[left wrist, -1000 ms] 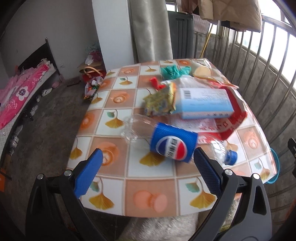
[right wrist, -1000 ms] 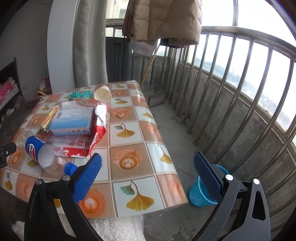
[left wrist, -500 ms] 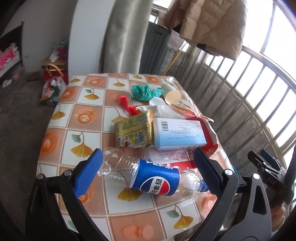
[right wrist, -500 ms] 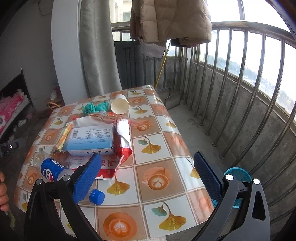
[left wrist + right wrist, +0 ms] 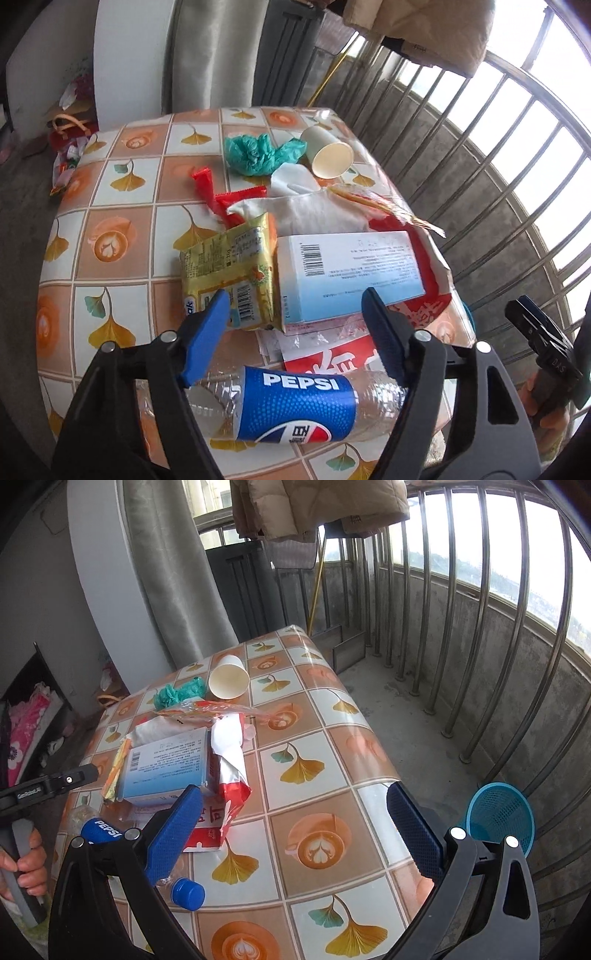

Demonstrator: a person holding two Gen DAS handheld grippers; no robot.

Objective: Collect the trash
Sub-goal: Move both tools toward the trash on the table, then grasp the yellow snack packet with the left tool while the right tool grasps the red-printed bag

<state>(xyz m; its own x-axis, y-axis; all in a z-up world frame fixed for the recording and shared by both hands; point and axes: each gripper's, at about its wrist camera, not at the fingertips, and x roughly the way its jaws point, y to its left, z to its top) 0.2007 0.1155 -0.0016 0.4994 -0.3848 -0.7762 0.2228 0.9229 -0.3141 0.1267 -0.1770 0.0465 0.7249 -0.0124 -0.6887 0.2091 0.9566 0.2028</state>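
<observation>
Nothing is collected yet: my desk (image 5: 122,266) carries the whole litter, from the blue-and-white carton (image 5: 347,273) and Pepsi bottle (image 5: 295,406) down to the paper cup (image 5: 328,153), while the teal wastebasket (image 5: 498,816) waits on the floor. My left tongs (image 5: 295,332), jaws just narrowing, grasp nothing above the bottle; my right tongs (image 5: 295,830) gape, released.

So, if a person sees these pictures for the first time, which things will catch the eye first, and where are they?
Probably the blue Pepsi bottle, lying on its side at the near edge of the tiled table, just below the left gripper. Behind it, a white and blue box rests on a heap of wrappers. A teal basket stands on the floor beside the table, in the right wrist view.
</observation>
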